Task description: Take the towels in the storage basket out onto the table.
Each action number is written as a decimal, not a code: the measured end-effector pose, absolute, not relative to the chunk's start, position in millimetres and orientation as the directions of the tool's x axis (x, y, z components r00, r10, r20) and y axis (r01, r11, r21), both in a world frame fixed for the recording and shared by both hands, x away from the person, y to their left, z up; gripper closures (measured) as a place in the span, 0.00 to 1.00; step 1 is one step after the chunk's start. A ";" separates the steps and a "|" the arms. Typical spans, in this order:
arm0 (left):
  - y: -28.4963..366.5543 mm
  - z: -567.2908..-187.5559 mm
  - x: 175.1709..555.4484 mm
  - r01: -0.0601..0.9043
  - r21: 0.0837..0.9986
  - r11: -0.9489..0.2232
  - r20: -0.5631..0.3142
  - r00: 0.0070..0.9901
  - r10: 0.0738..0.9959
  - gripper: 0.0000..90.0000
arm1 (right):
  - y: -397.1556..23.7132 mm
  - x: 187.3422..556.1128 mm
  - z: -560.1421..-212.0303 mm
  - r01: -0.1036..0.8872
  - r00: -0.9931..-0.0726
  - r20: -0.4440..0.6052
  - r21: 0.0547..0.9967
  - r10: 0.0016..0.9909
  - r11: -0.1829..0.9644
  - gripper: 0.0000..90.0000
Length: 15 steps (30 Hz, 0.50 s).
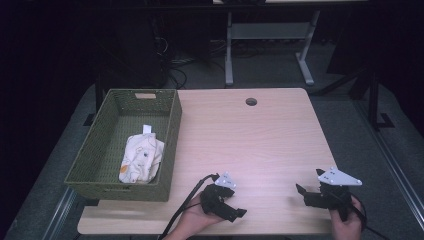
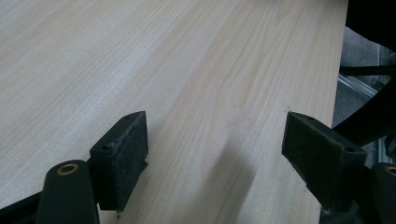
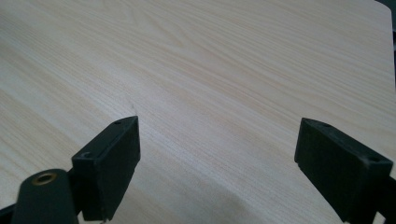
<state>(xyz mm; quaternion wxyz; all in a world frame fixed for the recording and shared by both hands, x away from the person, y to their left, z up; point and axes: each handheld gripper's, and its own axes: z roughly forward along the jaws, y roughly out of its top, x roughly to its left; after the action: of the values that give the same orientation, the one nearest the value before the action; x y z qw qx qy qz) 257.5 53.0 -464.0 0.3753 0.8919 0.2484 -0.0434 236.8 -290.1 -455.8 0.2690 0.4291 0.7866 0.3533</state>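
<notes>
Pouch (image 1: 141, 158): cream cloth, lies inside green basket (image 1: 172, 131), left of frame.
Left gripper (image 1: 234, 209): bottom centre, jaws wide apart, nothing between them.
Right gripper (image 1: 306, 194): bottom right, jaws wide apart, nothing held.
Table (image 1: 260, 145): bare wood under both.
Judgement: pouch looks placed; keep both low, clear of the basket rim.

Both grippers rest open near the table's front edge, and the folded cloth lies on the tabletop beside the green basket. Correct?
Not quite. The folded cloth lies inside the green basket, not on the table; the high view shows it. The left gripper and right gripper are open.
</notes>
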 end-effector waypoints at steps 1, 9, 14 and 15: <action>53.1 -463.7 257.9 0.474 0.647 -0.597 -0.261 0.873 0.411 0.25 | -290.1 236.8 -455.8 0.485 -0.487 -0.120 0.787 0.865 0.382 0.15; 55.7 -461.8 258.9 0.468 0.650 -0.598 -0.249 0.875 0.415 0.25 | -289.7 236.2 -455.2 0.483 -0.490 -0.122 0.787 0.863 0.385 0.15; 56.2 -457.8 261.1 0.481 0.651 -0.588 -0.255 0.867 0.427 0.25 | -289.1 235.5 -454.6 0.487 -0.479 -0.119 0.788 0.870 0.376 0.15; 56.2 -456.9 262.2 0.484 0.653 -0.582 -0.260 0.865 0.428 0.25 | -289.1 235.5 -454.6 0.487 -0.479 -0.119 0.788 0.870 0.376 0.15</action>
<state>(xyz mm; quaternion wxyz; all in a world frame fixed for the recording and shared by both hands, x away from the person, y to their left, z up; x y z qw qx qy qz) 262.2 56.2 -456.9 0.3782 0.8886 0.2567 -0.0370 235.5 -289.1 -454.6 0.2708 0.4327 0.7840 0.3532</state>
